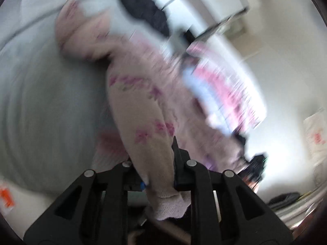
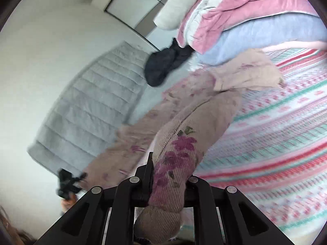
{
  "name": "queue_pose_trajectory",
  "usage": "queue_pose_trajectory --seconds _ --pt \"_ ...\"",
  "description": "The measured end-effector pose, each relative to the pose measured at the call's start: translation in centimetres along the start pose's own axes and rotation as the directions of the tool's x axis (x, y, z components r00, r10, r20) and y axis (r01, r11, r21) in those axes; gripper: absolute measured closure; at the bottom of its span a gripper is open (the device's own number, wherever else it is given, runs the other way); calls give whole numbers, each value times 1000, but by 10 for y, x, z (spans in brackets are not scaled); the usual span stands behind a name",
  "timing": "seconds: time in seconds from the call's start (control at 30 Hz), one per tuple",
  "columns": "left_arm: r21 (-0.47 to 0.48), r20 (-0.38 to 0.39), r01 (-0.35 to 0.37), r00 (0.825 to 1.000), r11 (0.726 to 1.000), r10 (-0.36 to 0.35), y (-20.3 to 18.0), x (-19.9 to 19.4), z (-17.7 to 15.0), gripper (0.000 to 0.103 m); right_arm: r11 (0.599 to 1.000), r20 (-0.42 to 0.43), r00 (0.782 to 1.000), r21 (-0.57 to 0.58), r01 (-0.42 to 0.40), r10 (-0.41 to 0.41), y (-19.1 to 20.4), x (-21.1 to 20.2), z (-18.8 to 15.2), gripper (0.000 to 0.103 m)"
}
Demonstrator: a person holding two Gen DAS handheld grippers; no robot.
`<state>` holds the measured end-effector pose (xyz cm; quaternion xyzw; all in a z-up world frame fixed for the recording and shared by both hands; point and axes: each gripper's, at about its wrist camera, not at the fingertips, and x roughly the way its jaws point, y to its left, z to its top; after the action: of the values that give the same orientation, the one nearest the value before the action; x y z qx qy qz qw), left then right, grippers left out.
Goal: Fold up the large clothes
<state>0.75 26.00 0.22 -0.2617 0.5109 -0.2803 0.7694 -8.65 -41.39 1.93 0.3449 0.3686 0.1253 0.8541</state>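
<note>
My left gripper (image 1: 157, 163) has its jaws closed on a fold of the beige knitted garment with purple flower pattern (image 1: 143, 94); the cloth passes between the two black fingers and its hem hangs out behind them. My right gripper (image 2: 169, 175) also has its jaws closed on the same garment (image 2: 184, 122), on a bunched part where a dark purple flower with green leaves is printed. From both grips the knitted cloth runs away toward the bed, where the rest of it lies spread and wrinkled.

In the right wrist view, the garment lies partly on a white blanket with pink and green stripes (image 2: 276, 132) and partly on a grey quilted mattress cover (image 2: 92, 106). A dark navy piece of clothing (image 2: 165, 65) lies just beyond it, and behind that a pink and light blue duvet (image 2: 245, 10) is heaped.

The left wrist view is much blurred. At its edges I see white bags with orange marks (image 1: 316, 138), but the writing cannot be read.
</note>
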Motion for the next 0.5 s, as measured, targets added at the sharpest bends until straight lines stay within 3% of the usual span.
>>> queue_pose_trajectory --seconds 0.07,0.1,0.13,0.17,0.2,0.23,0.3,0.33,0.4,0.47,0.5 --pt "50 -117 -159 979 986 164 13 29 -22 73 989 -100 984 -10 150 -151 -19 19 -26 86" --pt "103 -183 -270 941 957 285 20 52 -34 71 970 -178 954 -21 242 -242 -31 38 -42 83" --pt "166 -229 -390 878 906 420 30 71 -45 71 950 -241 919 -42 310 -311 -42 52 -54 79" --pt "206 -243 -477 821 855 516 36 83 -50 71 916 -312 863 -72 395 -397 -53 69 -69 78" --pt "232 -241 -529 782 816 575 37 89 -51 71 872 -372 794 -112 476 -481 -64 83 -81 76" --pt "232 -224 -534 784 813 578 38 84 -48 71 861 -388 774 -125 493 -500 -68 86 -85 73" --pt "193 -160 -505 830 842 534 28 61 -38 68 877 -361 806 -89 471 -469 -67 71 -83 71" --pt "190 -104 -517 835 834 541 19 45 -32 64 877 -344 812 -83 473 -470 -64 62 -80 68" --pt "207 0 -546 830 812 558 6 25 -27 34 851 -274 806 -123 511 -524 -48 41 -72 60" --pt "230 86 -555 830 799 552 -11 22 -24 30 827 -199 803 -155 540 -562 -27 29 -65 51" --pt "258 101 -540 840 801 534 -22 30 -31 30 826 -176 808 -166 539 -563 -23 32 -63 47"
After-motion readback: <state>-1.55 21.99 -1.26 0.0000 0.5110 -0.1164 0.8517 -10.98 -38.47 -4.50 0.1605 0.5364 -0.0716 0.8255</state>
